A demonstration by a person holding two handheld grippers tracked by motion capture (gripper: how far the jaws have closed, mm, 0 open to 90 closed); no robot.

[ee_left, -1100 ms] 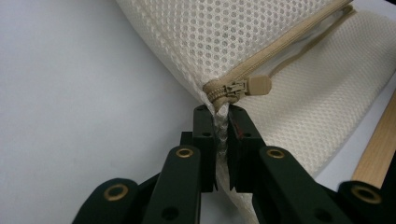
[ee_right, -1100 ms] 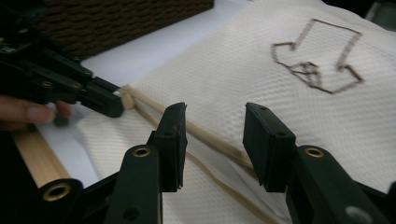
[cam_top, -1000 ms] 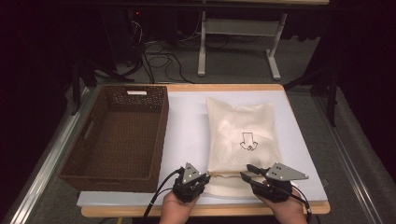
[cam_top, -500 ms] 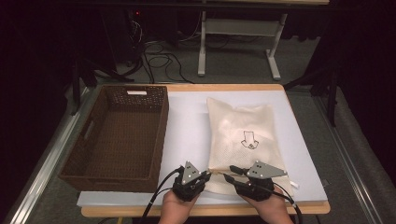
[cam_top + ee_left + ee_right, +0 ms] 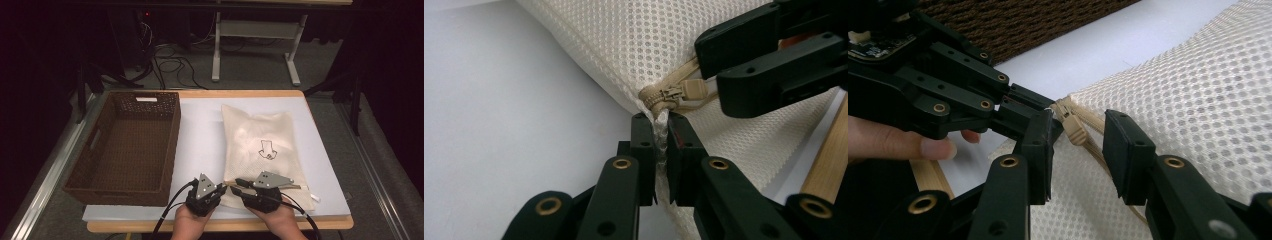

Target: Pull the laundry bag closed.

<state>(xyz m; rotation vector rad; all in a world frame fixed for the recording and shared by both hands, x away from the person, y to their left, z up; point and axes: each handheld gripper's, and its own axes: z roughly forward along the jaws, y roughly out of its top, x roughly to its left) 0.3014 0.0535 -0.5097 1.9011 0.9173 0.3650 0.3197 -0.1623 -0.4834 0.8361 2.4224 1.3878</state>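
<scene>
A cream mesh bag [image 5: 260, 145] with a black drawing lies flat on the white mat. My left gripper [image 5: 659, 125] is shut on the bag's near left corner, just below the zip's end. The tan zipper pull [image 5: 1075, 131] lies between the jaws of my right gripper [image 5: 1080, 145], whose pads stand apart from it on both sides. Those jaws have just been closing. In the high view the left gripper [image 5: 224, 189] and the right gripper [image 5: 235, 183] meet tip to tip at that corner. The right gripper's fingers [image 5: 774, 60] hang over the zipper pull [image 5: 689, 91].
A dark brown wicker basket [image 5: 172, 145] stands to the left of the bag on the mat [image 5: 200, 130]. The wooden table edge [image 5: 320, 224] runs close behind both hands. Cables and a table frame lie on the floor beyond.
My right gripper has slid left along the bag's near edge until its tips face the left gripper. The left gripper has stayed on the corner.
</scene>
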